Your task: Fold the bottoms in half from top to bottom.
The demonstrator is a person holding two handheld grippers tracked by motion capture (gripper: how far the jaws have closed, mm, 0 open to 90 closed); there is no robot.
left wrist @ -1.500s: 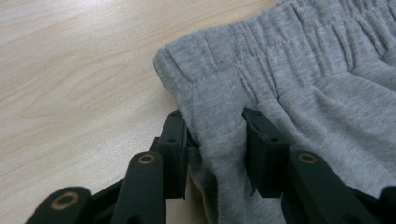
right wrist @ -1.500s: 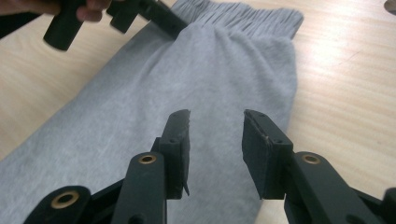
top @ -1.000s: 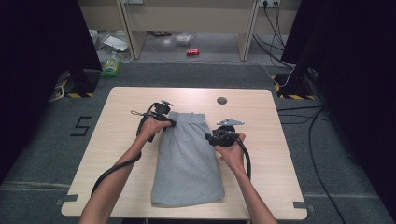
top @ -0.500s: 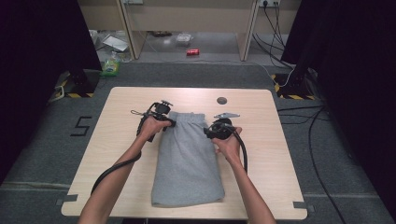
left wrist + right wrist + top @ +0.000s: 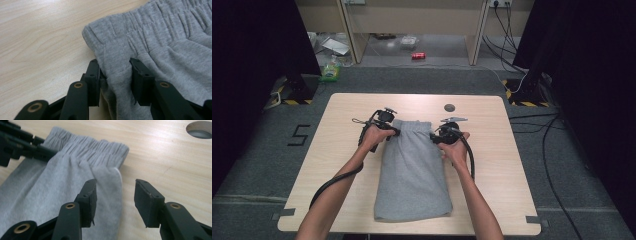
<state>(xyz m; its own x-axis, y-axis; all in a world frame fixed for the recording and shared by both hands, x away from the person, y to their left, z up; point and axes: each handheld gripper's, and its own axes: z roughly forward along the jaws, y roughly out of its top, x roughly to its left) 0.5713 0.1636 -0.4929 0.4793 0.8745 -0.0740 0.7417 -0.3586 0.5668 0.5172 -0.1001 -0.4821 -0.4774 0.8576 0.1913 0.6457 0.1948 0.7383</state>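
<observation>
Right claw [image 5: 115,202] has slid inward, opening at shorts [image 5: 414,170]; left claw [image 5: 113,82] stays clamped

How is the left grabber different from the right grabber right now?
The left gripper pinches a fold of the grey pants just under the waistband, while the right gripper holds nothing. The left gripper's jaws press on the cloth; the right gripper's jaws have just been opening and stand apart, one over the pants' edge, one over the bare table. Both sit at the waistband end, one at each side.
</observation>
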